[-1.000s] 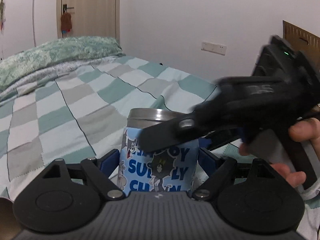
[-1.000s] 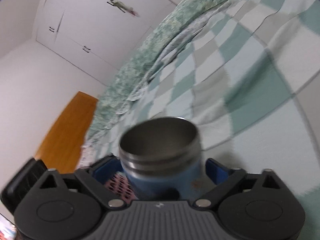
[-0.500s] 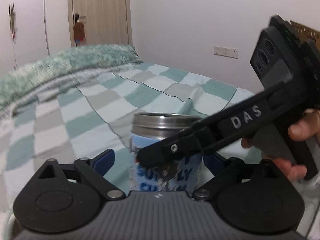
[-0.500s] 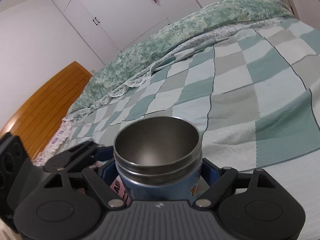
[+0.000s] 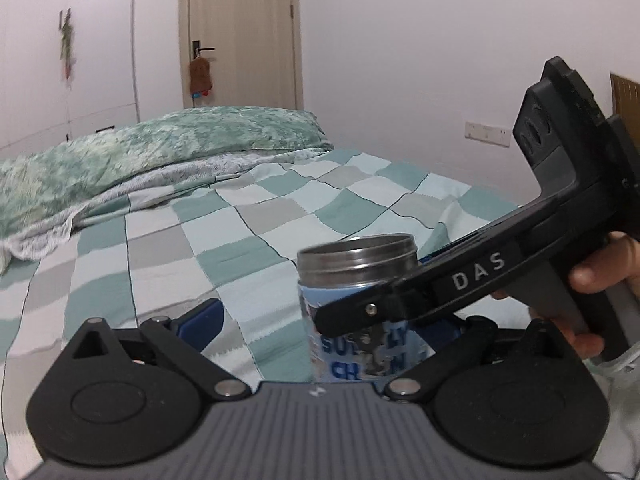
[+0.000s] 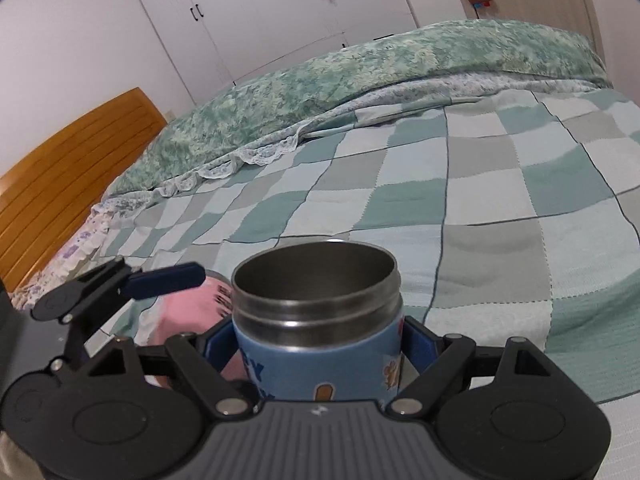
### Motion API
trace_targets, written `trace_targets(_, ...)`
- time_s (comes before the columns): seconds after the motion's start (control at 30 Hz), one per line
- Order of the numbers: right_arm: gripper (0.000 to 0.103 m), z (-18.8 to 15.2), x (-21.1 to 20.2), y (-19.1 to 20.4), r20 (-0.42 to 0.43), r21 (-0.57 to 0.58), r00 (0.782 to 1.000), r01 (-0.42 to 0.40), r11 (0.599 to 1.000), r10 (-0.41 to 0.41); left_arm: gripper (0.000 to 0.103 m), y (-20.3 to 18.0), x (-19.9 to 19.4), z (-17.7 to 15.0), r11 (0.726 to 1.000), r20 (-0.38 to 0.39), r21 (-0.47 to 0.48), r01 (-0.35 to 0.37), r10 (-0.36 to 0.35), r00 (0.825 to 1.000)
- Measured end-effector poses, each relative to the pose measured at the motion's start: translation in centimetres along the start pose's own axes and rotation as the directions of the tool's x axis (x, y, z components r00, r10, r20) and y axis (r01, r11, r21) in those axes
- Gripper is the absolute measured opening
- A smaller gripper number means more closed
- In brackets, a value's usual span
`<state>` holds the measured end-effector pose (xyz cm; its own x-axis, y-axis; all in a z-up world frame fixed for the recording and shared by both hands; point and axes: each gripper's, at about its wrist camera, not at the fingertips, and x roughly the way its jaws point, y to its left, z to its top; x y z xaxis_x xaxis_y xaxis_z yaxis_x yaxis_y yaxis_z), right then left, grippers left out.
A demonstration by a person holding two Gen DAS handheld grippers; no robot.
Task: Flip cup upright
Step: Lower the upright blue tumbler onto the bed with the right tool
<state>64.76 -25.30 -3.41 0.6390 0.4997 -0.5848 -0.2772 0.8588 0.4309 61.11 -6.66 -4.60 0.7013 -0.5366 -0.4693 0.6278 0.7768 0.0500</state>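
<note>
The cup [image 6: 316, 336] is a steel tumbler with a blue cartoon sleeve. It stands upright with its open mouth up, over the checked bedspread. My right gripper [image 6: 318, 354] is shut on its sleeve, a blue pad on either side. In the left wrist view the cup [image 5: 360, 280] sits right of centre with the right gripper's black arm [image 5: 460, 280] across it. My left gripper [image 5: 320, 330] is open, its left pad well clear of the cup; it also shows at the left of the right wrist view [image 6: 160, 280].
The bed has a green and grey checked cover [image 6: 480, 208] and a rolled green quilt [image 6: 360, 80] at the far side. A pink object [image 6: 188, 312] lies left of the cup. A wooden headboard [image 6: 68, 160] is at left; a door [image 5: 240, 32] and wardrobe stand behind.
My left gripper has let go of the cup, opened and shifted left. The right gripper has kept hold and levelled out, so the cup stands straighter.
</note>
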Motion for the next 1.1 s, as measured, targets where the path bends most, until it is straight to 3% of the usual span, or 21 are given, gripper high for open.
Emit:
trace_targets(0.17, 0.084, -1.0, -1.9, 2.0, 0.007, -0.052, 1.000, -0.002, 0.999, 0.002, 0.101, -1.5, -3.6, -0.5, 0.999, 0.014, -0.037, -0.021, 0.022, 1.000)
trace_targets(0.23, 0.084, -1.6, -3.4, 2.9, 0.017, -0.057, 1.000, -0.002, 0.998, 0.003, 0.101, -2.7, -5.1, -0.7, 0.996, 0.013, -0.052, -0.078, 0.079, 0.997)
trace_targets(0.3, 0.084, -2.3, -4.9, 3.9, 0.035, -0.062, 0.999, -0.012, 0.998, 0.014, 0.101, -3.8, -6.4, -0.9, 0.988, -0.035, -0.077, -0.130, 0.128, 0.991)
trace_targets(0.5, 0.084, -5.9, -6.6, 8.1, 0.006, -0.145, 0.999, 0.040, 0.989, -0.040, 0.101, -4.7, -12.6, -5.0, 0.948, -0.069, -0.269, -0.168, 0.155, 0.985)
trace_targets(0.7, 0.084, -10.2, -6.7, 13.6, 0.003, -0.332, 0.997, 0.078, 0.940, -0.082, 0.101, -5.6, -19.4, -10.4, 0.919, -0.060, -0.287, -0.271, 0.265, 0.962)
trace_targets(0.8, 0.084, -12.0, -6.2, 15.9, -0.001, -0.392, 0.997, 0.065, 0.917, -0.071, 0.101, -5.7, -20.6, -12.2, 0.894, -0.066, -0.345, -0.287, 0.282, 0.957)
trace_targets(0.9, 0.084, -13.6, -5.9, 17.5, 0.038, -0.468, 0.995, 0.095, 0.879, -0.087, 0.101, -5.9, -21.2, -13.4, 0.867, -0.094, -0.360, -0.344, 0.333, 0.938)
trace_targets(1.1, 0.086, -12.3, -7.3, 17.3, 0.042, -0.418, 0.992, 0.126, 0.900, -0.119, 0.101, -6.7, -22.5, -13.8, 0.840, -0.134, -0.341, -0.422, 0.401, 0.906)
